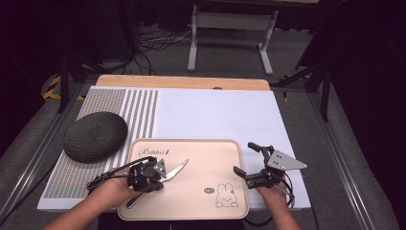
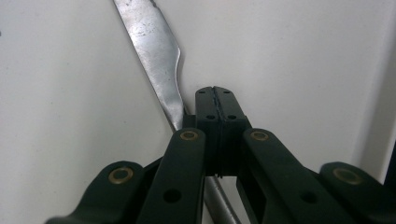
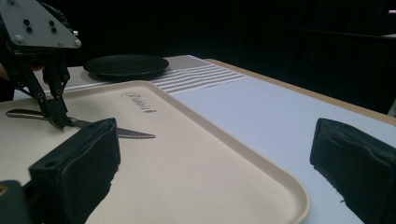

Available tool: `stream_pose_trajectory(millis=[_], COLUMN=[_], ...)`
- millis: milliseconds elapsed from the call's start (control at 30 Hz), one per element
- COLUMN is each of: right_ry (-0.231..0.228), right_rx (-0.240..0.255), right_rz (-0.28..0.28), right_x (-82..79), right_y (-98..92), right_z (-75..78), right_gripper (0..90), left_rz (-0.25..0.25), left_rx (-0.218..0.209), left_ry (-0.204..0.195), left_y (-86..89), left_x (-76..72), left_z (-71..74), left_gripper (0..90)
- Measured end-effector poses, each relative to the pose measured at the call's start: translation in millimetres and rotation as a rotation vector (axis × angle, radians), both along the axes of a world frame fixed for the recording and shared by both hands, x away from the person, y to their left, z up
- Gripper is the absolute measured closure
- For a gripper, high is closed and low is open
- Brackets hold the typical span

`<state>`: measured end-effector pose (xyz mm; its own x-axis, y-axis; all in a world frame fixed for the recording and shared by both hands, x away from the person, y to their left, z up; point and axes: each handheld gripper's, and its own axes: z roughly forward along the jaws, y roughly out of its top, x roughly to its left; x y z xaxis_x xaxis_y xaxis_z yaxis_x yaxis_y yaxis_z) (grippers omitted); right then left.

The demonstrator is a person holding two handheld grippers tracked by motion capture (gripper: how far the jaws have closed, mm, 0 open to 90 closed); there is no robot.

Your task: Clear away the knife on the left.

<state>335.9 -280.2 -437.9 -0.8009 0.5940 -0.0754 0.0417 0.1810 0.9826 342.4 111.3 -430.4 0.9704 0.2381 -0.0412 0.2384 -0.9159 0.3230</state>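
Left gripper (image 1: 160, 175) jaws pressed together beside a knife (image 1: 176, 169) lying on the beige tray (image 1: 225, 148), apparently not clamping it. Right gripper (image 1: 245, 160) jaws spread wide over the tray's right edge. Dark plate (image 1: 95, 136) on mat (image 1: 215, 115), left of tray.

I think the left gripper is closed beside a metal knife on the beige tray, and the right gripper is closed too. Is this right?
Not entirely. The right gripper is open: the right gripper view shows its two black jaws far apart. The rest holds: the left gripper is closed beside the metal knife, which lies on the beige tray.
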Motion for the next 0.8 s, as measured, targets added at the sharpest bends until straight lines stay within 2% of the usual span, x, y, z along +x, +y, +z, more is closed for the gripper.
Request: stream_pose_trajectory(millis=[267, 800], right_ry=[0.002, 0.005], right_rx=[0.0, -0.003], right_rz=[0.0, 0.002], right_x=[0.1, 0.4], right_y=[-0.1, 0.3], right_z=[-0.1, -0.8], right_gripper=[2.6, 2.6], left_rz=[0.048, 0.112], left_rx=[0.007, 0.011], left_ry=[0.008, 0.014], left_y=[8.3, 26.0], left_x=[5.1, 10.1], left_z=[0.4, 0.3], left_gripper=[89.9, 89.9])
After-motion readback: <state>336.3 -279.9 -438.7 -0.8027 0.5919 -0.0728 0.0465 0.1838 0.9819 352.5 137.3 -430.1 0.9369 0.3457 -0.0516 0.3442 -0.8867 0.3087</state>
